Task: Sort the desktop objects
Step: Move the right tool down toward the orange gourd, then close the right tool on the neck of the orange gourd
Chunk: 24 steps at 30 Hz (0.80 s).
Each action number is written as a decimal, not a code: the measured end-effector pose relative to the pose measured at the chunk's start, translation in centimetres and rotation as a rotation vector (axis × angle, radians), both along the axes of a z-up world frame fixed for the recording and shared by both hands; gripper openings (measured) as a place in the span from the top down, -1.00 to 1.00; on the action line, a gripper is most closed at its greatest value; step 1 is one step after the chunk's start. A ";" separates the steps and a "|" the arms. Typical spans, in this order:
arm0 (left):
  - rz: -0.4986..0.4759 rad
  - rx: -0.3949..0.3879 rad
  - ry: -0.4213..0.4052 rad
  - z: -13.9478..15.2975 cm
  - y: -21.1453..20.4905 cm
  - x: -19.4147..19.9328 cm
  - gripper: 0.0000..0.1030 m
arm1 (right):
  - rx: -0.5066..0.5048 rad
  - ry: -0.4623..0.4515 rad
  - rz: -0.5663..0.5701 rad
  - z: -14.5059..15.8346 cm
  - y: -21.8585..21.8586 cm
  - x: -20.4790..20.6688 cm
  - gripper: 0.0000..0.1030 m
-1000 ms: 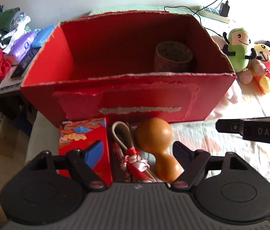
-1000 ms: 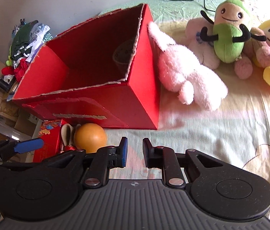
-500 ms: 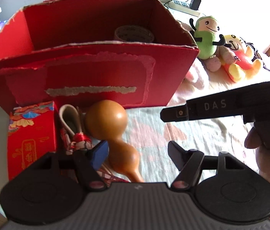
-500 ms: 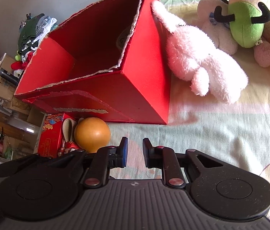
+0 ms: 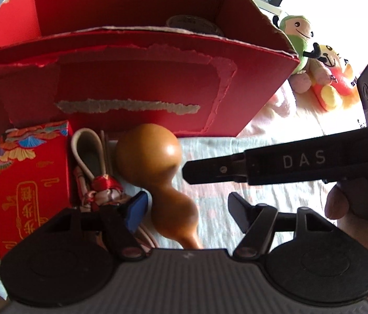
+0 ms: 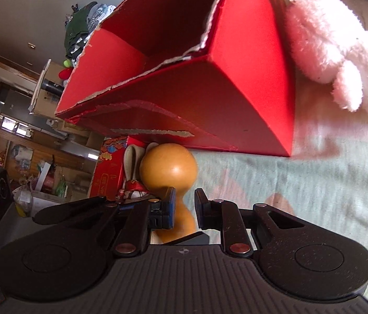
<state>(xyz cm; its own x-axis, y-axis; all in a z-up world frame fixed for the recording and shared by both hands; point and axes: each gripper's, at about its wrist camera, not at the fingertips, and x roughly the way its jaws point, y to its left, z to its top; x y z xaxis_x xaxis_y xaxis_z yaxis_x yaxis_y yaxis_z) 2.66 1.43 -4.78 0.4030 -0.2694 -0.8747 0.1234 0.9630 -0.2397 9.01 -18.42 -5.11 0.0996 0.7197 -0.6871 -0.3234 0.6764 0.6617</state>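
A brown gourd (image 5: 155,162) lies on the cloth in front of the big red box (image 5: 131,78), its narrow end toward me. My left gripper (image 5: 188,209) is open, and the gourd's smaller bulb sits between its fingers, close to the blue-padded left one. My right gripper (image 5: 188,170) comes in from the right, its tip at the gourd's waist. In the right wrist view the gripper (image 6: 185,209) keeps a narrow gap, and the gourd (image 6: 169,167) shows through it, not clamped. A tape roll (image 5: 191,23) stands inside the box.
A red patterned packet (image 5: 32,170) and a cream loop with red ribbon (image 5: 87,151) lie left of the gourd. A pink plush (image 6: 335,52) leans on the box's right wall (image 6: 236,99). Green (image 5: 299,36) and yellow (image 5: 333,78) plush toys sit behind. A hand (image 5: 354,219) holds the right gripper.
Both grippers have come lower and closer to the gourd. The left one shifted right, so the gourd now lies between its fingers. The right gripper's tip slid left up to the gourd's waist.
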 end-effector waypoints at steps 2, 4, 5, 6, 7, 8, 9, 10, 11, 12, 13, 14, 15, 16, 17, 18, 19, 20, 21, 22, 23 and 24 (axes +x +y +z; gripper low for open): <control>0.002 -0.004 0.008 -0.3 -0.2 0.4 -0.36 | 0.012 0.010 0.023 -0.2 0.5 0.1 0.63; -0.001 0.000 0.010 -0.4 -0.5 0.7 -0.36 | 0.022 0.014 0.047 -0.3 0.9 0.1 0.62; -0.002 0.009 0.013 -0.6 -0.7 0.9 -0.39 | 0.024 0.010 0.056 -0.2 1.0 0.1 0.61; -0.005 0.017 0.014 -0.6 -0.8 1.0 -0.40 | 0.022 0.007 0.063 -0.2 1.1 0.1 0.56; -0.013 0.025 0.012 -0.7 -1.0 0.9 -0.40 | 0.021 0.008 0.067 -0.3 1.1 0.1 0.50; -0.019 0.033 0.010 -0.8 -1.1 0.9 -0.39 | 0.024 0.012 0.069 -0.4 1.1 0.1 0.49; -0.020 0.041 0.010 -0.8 -1.2 0.9 -0.39 | 0.029 0.015 0.070 -0.5 1.1 0.1 0.48; -0.021 0.042 0.013 -0.9 -1.3 1.0 -0.39 | 0.031 0.015 0.072 -0.5 1.0 0.1 0.45; -0.022 0.041 0.016 -1.0 -1.3 1.1 -0.39 | 0.034 0.017 0.074 -0.6 0.9 0.2 0.43; -0.023 0.045 0.017 -1.1 -1.4 1.2 -0.40 | 0.036 0.024 0.073 -0.7 0.8 0.2 0.41; -0.026 0.054 0.017 -1.1 -1.7 1.3 -0.40 | 0.041 0.036 0.068 -0.8 0.7 0.3 0.40; -0.025 0.059 0.017 -1.2 -1.9 1.3 -0.40 | 0.048 0.049 0.062 -0.9 0.5 0.3 0.39; -0.027 0.058 0.017 -1.2 -2.0 1.3 -0.39 | 0.054 0.063 0.056 -1.1 0.2 0.3 0.38; -0.034 0.056 0.016 -1.2 -2.2 1.3 -0.39 | 0.057 0.077 0.052 -1.2 0.0 0.3 0.38; -0.042 0.059 0.013 -1.2 -2.4 1.3 -0.39 | 0.061 0.087 0.046 -1.4 -0.4 0.3 0.38; -0.051 0.064 0.010 -1.2 -2.7 1.3 -0.39 | 0.066 0.097 0.040 -1.6 -0.7 0.2 0.39; -0.060 0.069 0.005 -1.2 -3.0 1.3 -0.38 | 0.072 0.112 0.031 -1.8 -1.1 0.1 0.41; -0.071 0.075 0.002 -1.3 -3.4 1.3 -0.38 | 0.079 0.116 0.022 -1.9 -1.5 0.0 0.41; -0.079 0.079 -0.001 -1.3 -3.7 1.4 -0.38 | 0.082 0.114 0.013 -1.9 -1.8 -0.1 0.41; -0.088 0.080 -0.003 -1.3 -3.9 1.4 -0.39 | 0.086 0.111 0.006 -1.8 -2.2 -0.3 0.41; -0.098 0.079 -0.004 -1.3 -4.1 1.4 -0.39 | 0.087 0.107 0.001 -1.7 -2.5 -0.4 0.41; -0.108 0.079 -0.007 -1.2 -4.4 1.4 -0.38 | 0.087 0.105 -0.005 -1.5 -2.7 -0.5 0.41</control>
<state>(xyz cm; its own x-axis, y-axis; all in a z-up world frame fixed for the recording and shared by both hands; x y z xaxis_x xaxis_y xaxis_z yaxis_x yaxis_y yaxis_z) 4.04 -2.98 -6.02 0.3816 -0.2420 -0.8921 0.2290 0.9598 -0.1624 8.51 -21.15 -6.63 0.0342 0.7768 -0.6289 -0.2465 0.6163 0.7479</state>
